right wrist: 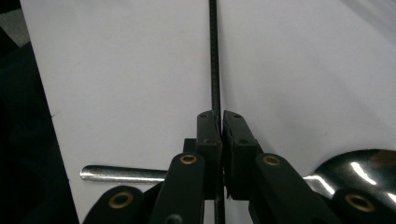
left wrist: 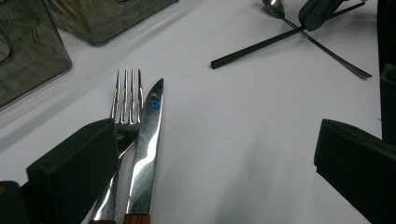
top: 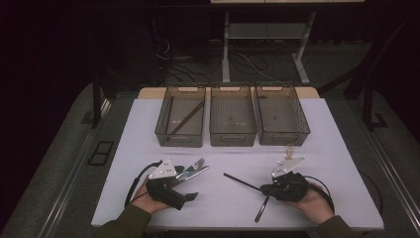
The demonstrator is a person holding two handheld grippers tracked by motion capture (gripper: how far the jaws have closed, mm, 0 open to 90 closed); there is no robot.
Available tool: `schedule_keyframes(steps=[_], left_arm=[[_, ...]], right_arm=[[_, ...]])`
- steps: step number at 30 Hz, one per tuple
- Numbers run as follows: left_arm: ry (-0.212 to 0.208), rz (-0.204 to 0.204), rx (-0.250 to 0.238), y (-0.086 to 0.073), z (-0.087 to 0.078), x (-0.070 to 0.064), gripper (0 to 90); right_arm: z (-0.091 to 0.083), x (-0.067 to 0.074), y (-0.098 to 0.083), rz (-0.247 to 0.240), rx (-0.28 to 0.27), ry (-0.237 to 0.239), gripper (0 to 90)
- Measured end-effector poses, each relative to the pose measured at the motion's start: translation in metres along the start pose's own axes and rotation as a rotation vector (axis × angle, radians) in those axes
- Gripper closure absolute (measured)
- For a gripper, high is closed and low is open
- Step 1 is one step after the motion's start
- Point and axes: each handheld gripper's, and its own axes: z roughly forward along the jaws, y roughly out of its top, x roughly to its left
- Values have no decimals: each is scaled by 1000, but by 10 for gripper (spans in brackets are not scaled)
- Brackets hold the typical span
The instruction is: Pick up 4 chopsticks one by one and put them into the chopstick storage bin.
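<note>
Two grippers sat low in the high view, and the work turned on the one at lower right: your right gripper (top: 267, 189) had its jaws brought together on a thin black chopstick (top: 241, 182), and in the right gripper view the pads pinched that chopstick (right wrist: 214, 56) with no gap to either side of it. The stick's long axis ran straight on from the jaws toward the top of that frame, so it lay in line with the fingers rather than across them; in the high view it slanted from the gripper up and left across the white table (top: 223, 208). A spoon (right wrist: 355, 170) lay just under the jaws, its handle crossing the chopstick, so I judged a straight lift would part the two cleanly. Your left gripper (top: 190, 184) at lower left stood with its jaws wide apart, holding nothing, with a fork (left wrist: 127, 100) and a knife (left wrist: 148, 140) lying side by side by its left jaw. Three clear bins stood in a row at the frame's middle, and the left bin (top: 181, 116) already held one dark stick, which was likely where this one belonged. Your right hand was plainly the nearer to it.
</note>
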Motion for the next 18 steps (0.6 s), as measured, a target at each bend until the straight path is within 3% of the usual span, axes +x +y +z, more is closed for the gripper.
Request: schedule_keyframes(steps=[18], left_arm=[[2,-2,-1,0,0,0,0]], right_arm=[[-12,-7,12,19,-67,4,860]])
